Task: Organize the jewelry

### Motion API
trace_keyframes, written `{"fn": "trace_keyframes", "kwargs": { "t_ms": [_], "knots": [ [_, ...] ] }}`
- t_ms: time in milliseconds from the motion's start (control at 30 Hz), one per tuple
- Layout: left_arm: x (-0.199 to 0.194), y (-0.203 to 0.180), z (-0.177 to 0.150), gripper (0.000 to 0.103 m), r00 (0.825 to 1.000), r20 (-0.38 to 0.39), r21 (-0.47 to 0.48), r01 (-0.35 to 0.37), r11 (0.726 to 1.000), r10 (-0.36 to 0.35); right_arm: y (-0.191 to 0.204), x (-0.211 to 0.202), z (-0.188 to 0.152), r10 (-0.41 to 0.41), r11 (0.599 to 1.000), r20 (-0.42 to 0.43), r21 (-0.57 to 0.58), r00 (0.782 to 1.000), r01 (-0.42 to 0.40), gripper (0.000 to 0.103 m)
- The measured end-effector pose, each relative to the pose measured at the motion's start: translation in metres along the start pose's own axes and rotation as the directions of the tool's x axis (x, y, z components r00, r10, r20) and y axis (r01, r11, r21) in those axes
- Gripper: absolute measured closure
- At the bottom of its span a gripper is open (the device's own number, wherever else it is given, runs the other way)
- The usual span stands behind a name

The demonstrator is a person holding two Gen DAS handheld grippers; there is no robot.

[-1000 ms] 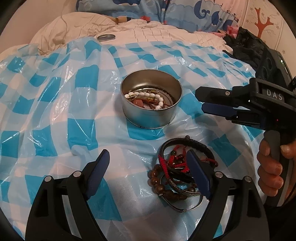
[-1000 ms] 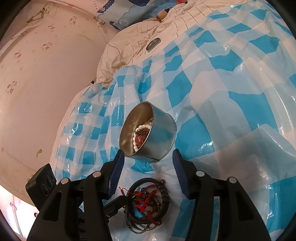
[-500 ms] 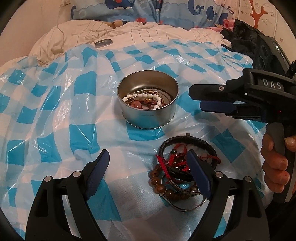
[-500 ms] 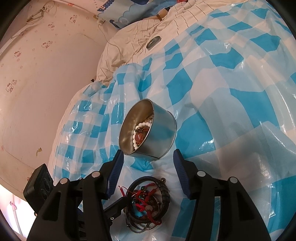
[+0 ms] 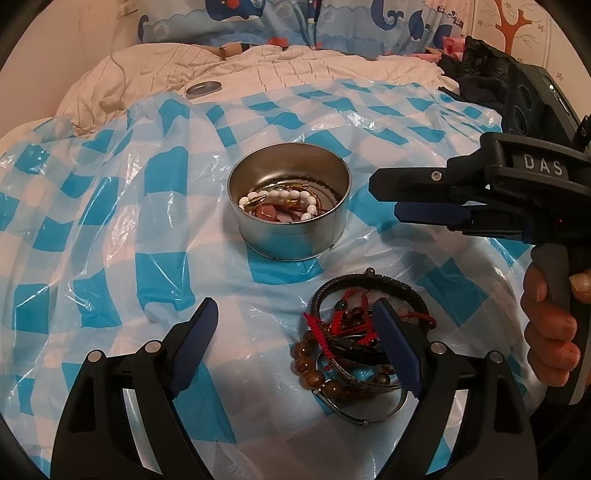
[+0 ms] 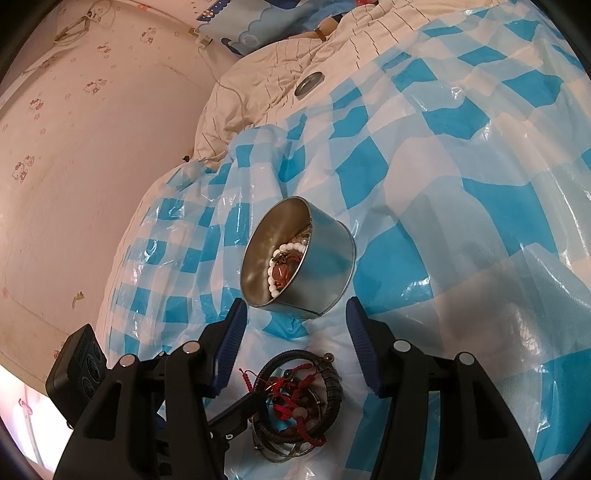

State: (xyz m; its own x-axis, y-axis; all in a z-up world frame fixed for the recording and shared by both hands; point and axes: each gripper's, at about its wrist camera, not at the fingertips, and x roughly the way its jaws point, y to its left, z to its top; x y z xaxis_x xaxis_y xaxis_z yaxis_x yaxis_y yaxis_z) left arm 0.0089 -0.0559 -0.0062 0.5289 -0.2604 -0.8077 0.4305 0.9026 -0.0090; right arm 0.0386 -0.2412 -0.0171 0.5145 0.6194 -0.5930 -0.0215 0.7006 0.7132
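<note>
A round metal tin (image 5: 291, 216) sits on the blue checked plastic sheet (image 5: 110, 229) and holds a white bead bracelet (image 5: 284, 197) and other pieces. It also shows in the right wrist view (image 6: 297, 258). A pile of bracelets (image 5: 354, 339), with brown beads, red cord and black bands, lies in front of the tin; it also shows in the right wrist view (image 6: 299, 398). My left gripper (image 5: 295, 317) is open and empty, its right finger over the pile. My right gripper (image 6: 295, 317) is open and empty, just above the pile near the tin; it also shows in the left wrist view (image 5: 384, 197).
A metal lid (image 5: 204, 88) lies on the cream quilt (image 5: 295, 70) behind the sheet. A blue whale-print pillow (image 5: 314, 22) lies at the back. A black bundle (image 5: 476, 70) is at the far right. A pink wall (image 6: 92, 166) stands left of the bed.
My left gripper has drawn back and risen a little, so tin and pile sit lower and farther in its view. My right gripper has barely shifted. Both jaws stay open.
</note>
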Motion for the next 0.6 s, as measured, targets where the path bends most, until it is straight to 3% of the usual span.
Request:
{"fn": "trace_keyframes", "kwargs": {
  "t_ms": [600],
  "knots": [
    [-0.003,-0.013,-0.001,0.021,0.996,0.031,0.084,-0.083,0.993,0.081,0.0,-0.001,0.0,0.005,1.0,-0.005,-0.004,1.0,-0.005,0.048]
  ]
}}
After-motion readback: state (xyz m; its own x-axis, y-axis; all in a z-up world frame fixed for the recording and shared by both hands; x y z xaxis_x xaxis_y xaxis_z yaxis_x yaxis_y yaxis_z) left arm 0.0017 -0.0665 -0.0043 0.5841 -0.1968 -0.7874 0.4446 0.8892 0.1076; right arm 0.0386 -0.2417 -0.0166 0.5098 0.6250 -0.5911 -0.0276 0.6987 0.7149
